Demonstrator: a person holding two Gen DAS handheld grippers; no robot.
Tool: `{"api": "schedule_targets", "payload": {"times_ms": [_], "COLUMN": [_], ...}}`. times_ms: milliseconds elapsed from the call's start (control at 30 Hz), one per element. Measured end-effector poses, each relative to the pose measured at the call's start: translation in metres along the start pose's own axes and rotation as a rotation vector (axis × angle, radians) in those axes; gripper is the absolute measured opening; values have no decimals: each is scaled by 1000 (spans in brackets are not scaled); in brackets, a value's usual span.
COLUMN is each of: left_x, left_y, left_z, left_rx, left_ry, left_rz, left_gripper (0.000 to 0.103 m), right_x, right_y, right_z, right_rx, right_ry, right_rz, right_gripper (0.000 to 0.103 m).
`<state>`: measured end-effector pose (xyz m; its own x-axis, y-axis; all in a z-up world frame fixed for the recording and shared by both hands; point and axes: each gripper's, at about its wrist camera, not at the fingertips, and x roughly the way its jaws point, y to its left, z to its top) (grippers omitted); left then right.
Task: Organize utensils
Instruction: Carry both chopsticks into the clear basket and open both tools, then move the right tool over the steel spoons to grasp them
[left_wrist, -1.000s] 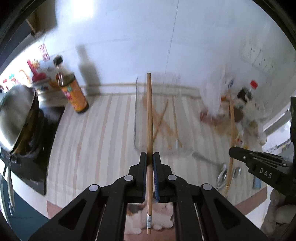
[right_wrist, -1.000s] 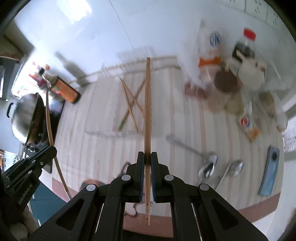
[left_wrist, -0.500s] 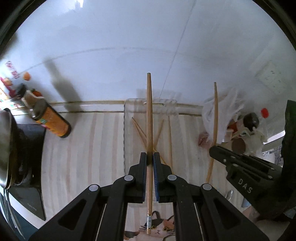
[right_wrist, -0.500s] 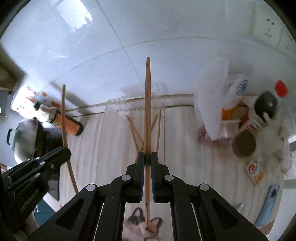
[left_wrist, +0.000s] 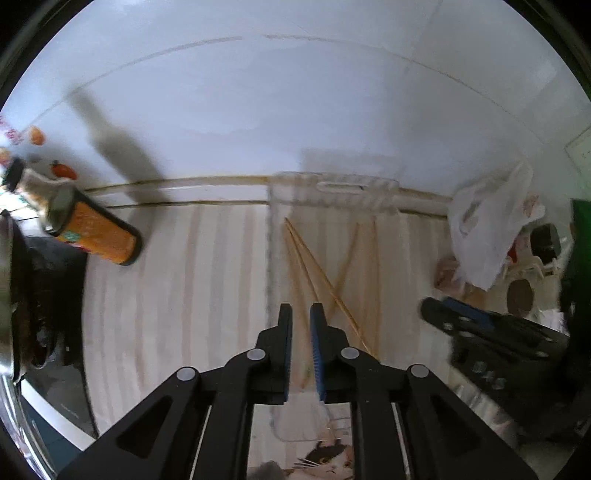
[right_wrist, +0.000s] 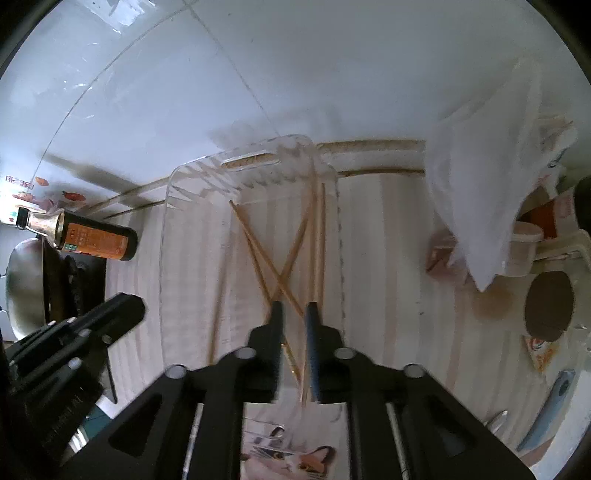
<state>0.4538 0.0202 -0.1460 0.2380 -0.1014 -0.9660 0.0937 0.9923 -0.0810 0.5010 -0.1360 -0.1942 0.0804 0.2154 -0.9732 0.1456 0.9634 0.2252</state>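
Over the clear plastic tray (right_wrist: 173, 236) on the striped tabletop (left_wrist: 177, 280): both grippers pointing steeply down, side by side. Left gripper (left_wrist: 300, 314) fingers parted and opening, nothing pressed between the pads, only a blurry pale streak in the gap, can't tell what. Right gripper (right_wrist: 293, 314) same deal, fingers spreading apart, no grip, a motion-blurred chopstick (right_wrist: 306, 369) showing in the gap right beside the blue pad. Wooden chopsticks (right_wrist: 273, 266) lying loose inside the tray, a couple crossed in an X, others roughly lengthwise along the right wall. Orange-labelled sauce bottle (right_wrist: 96, 240) standing off to the left near a steel wok (right_wrist: 22, 288), white plastic bag (right_wrist: 487, 192) and jars cluttered on the right, well apart from the tray. Cat-print paper (left_wrist: 325, 458) poking out under the tray's near edge.
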Motion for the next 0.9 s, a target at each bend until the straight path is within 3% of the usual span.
{"api": "schedule_targets", "payload": {"times_ms": [67,133,167,300,400,433,500,533,600,900], "left_x": [-7,-14,-17,-24,-30,-35,-38,-38,-36,-22], "left_y": [6,10,12,14,11,10,7,5,0,-41], "left_z": [-5,-12,-18,-33,-47,-55,-64,-68,-76,-123], "left_rx": [-14,-23,-25,-28,-24,-26,-26,-23,-20,48], "left_ry": [-39,-73,-92,-134,-190,-227,-269,-281,-282,-255], "left_rz": [37,71,80,122,147,158,180,184,180,215], "left_gripper": [28,53,56,62,90,91,91,97,103,103], "right_x": [-9,-17,-22,-39,-51,-55,-62,-64,-66,-77], "right_y": [-3,-6,-8,-21,-33,-38,-51,-57,-71,-166], "right_z": [-5,-11,-14,-31,-47,-53,-68,-75,-90,-181], "right_rx": [6,5,12,29,54,65,93,106,133,357], "right_ry": [-22,-50,-17,-52,-80,-88,-110,-112,-106,-85], "right_rz": [-6,-30,-58,-90,-106,-104,-110,-115,-122,-149], "right_gripper": [26,29,30,36,51,58,62,62,62,62]}}
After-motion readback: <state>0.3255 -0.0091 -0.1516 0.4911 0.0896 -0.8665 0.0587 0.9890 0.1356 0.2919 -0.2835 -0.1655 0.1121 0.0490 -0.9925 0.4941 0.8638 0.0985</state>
